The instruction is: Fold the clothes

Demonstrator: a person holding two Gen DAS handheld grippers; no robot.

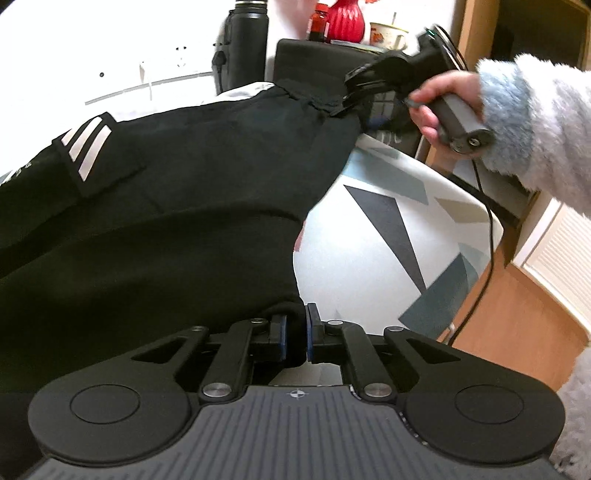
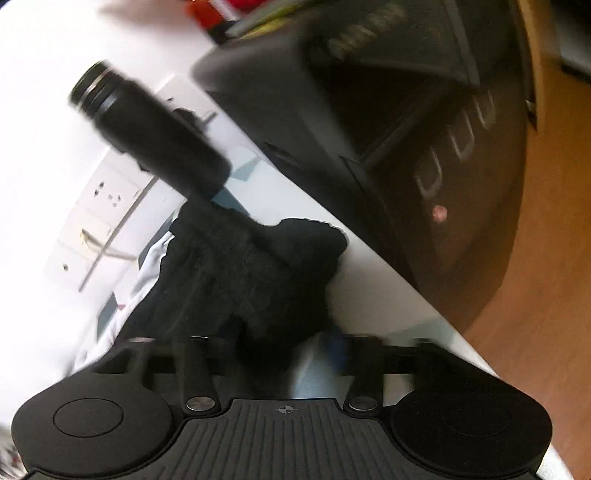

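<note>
A black garment (image 1: pixel 166 221) with white stripes (image 1: pixel 86 147) is stretched across the patterned table (image 1: pixel 388 229). My left gripper (image 1: pixel 295 332) is shut on the garment's near corner, with cloth between its blue pads. My right gripper (image 1: pixel 351 99) pinches the garment's far corner and holds it lifted above the table. In the blurred right wrist view the black cloth (image 2: pixel 251 273) bunches in front of my right gripper (image 2: pixel 295 354) and covers the left finger.
A black bottle (image 1: pixel 245 44) stands at the back by wall sockets (image 1: pixel 177 59). A black box (image 1: pixel 321 62) carries a red vase (image 1: pixel 345 18), a red jar and a mug (image 1: pixel 388 35). Wooden floor (image 1: pixel 517 314) lies to the right of the table edge.
</note>
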